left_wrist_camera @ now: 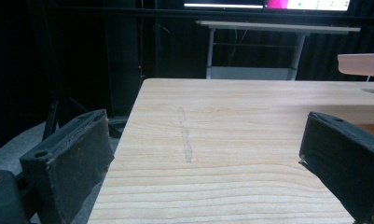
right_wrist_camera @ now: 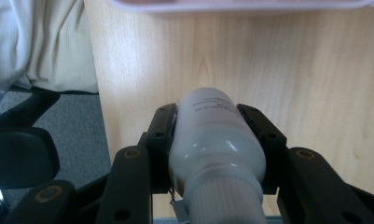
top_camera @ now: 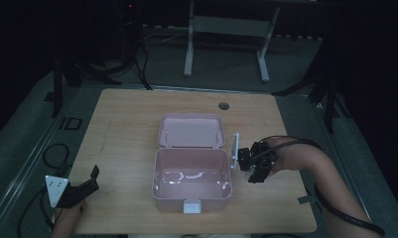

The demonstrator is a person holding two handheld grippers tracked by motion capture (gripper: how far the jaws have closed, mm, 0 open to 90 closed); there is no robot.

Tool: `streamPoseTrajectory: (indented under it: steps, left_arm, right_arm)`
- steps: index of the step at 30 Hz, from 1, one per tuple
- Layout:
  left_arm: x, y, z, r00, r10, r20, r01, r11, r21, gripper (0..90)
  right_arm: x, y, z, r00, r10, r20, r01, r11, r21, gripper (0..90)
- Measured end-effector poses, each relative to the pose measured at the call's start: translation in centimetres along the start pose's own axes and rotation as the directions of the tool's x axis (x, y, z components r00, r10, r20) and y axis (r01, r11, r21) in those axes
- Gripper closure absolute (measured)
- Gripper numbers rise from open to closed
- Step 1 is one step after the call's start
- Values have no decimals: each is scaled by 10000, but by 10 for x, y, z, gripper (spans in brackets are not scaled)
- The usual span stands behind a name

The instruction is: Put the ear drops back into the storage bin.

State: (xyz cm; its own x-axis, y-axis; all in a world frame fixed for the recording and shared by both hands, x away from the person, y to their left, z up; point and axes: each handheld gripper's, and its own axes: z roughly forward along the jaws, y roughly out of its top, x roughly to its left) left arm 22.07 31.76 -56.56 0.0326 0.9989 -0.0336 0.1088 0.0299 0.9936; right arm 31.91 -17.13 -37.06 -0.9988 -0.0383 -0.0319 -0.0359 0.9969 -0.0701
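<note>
Bottle (right_wrist_camera: 216, 140) of white plastic sits clamped between the jaws of my right gripper (top_camera: 253, 163), pads pressing its body on both sides; in the right gripper view I read small dark print on its rounded end, too fine to make out, and a ribbed white section at the near end. In the high view the right gripper is off the table, just right of the pink box (top_camera: 191, 183), with the bottle (top_camera: 234, 150) showing as a pale upright sliver beside the box's right wall. I cannot tell from that view whether the bottle touches the box.

The pink box stands open at the middle of the wooden table (top_camera: 127, 129), its lid (top_camera: 191, 131) folded back on the far side, a pale latch on its near wall. I see white streaks on the box's floor but cannot identify them.

My left gripper (top_camera: 80, 191) rests at the near left corner of the table, well apart from the box. The left gripper view shows its jaws spread wide with only bare tabletop between them.
</note>
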Motion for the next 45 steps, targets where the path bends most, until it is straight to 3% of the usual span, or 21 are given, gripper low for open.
streamPoseTrajectory:
  steps: [6, 17, 25, 34, 45]
  left_arm:
    - [0, 0, 0, 10000, -2, 11, 2, 10000, -15, 24]
    - [0, 0, 0, 10000, -7, 23, 7, 10000, -2, 23]
    - [0, 0, 0, 10000, -13, 31, 13, 10000, -6, 24]
    - [0, 0, 0, 10000, -23, 48, 23, 10000, -19, 24]
    - [1, 0, 0, 10000, -20, 65, 20, 10000, 3, 24]
  right_arm:
    - [-1, 11, -23, 9999, 28, 148, -25, 9998, -197, 593]
    - [2, 39, -32, 9990, -448, 13, 448, 9981, -427, 593]
    - [-1, 67, -29, 9956, -925, -118, 919, 9949, -425, 593]
    - [-2, 84, -27, 9913, -1311, -123, 1300, 9894, -651, 593]
    - [-4, 94, 9, 9844, -1673, -542, 1642, 9848, -572, 593]
